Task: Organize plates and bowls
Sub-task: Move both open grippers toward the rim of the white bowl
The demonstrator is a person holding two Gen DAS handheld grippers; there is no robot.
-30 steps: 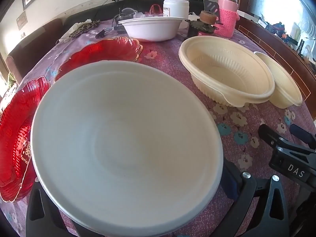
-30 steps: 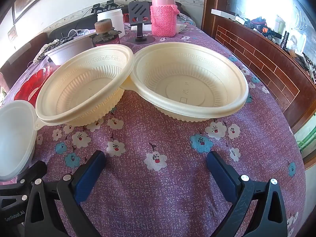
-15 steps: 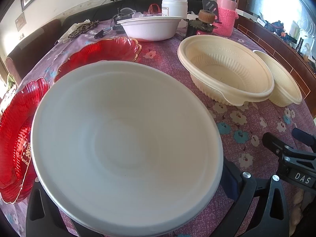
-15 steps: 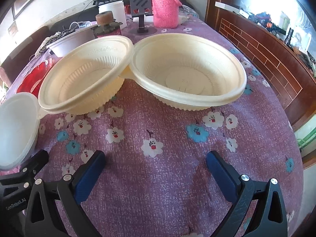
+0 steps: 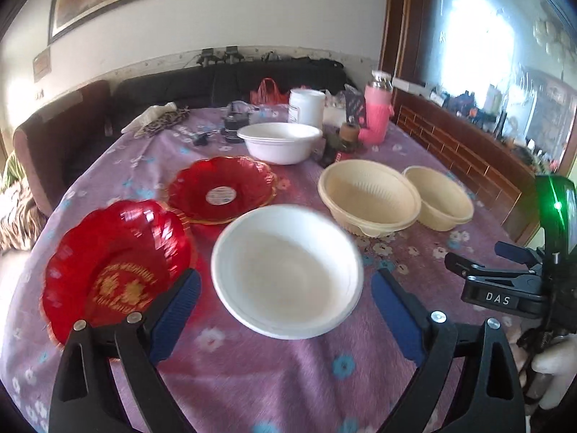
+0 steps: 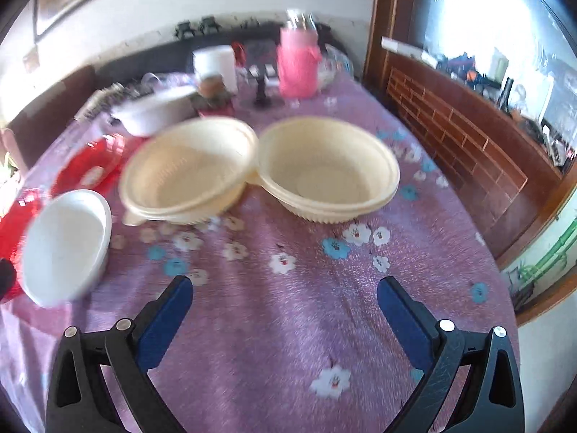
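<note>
The left tool (image 5: pixel 285 288) is seen spread wide, its blue pads (image 5: pixel 173 310) standing apart on either side of the near white bowl (image 5: pixel 286 270) without touching it. This bowl is set upright on the purple flowered tabletop (image 5: pixel 324 371), just beyond the tool's tips. To its left a red scalloped plate (image 5: pixel 115 256) with gold lettering is found, partly covered by the left finger of the tool. A second red plate (image 5: pixel 221 189) lies farther off, its edge appearing to overlap the first. Behind it, toward the far side, a second white bowl (image 5: pixel 279 140) is placed. To the right, two cream bowls are seen close together: a ribbed one (image 5: pixel 368 195) and a smaller-looking one (image 5: pixel 438 196) partly hidden behind it. A pink bottle (image 5: pixel 377 108) and a white jar (image 5: pixel 306 106) are grouped at the far end of the tabletop.

The right tool (image 6: pixel 285 303) is likewise held wide, with nothing between its pads (image 6: pixel 166 317), only bare cloth being framed. In this view, which is blurred by motion, the two cream bowls (image 6: pixel 187 169) (image 6: pixel 328 169) are seen ahead with their rims touching or nearly so, and the near white bowl (image 6: pixel 66 245) is seen at the left edge
</note>
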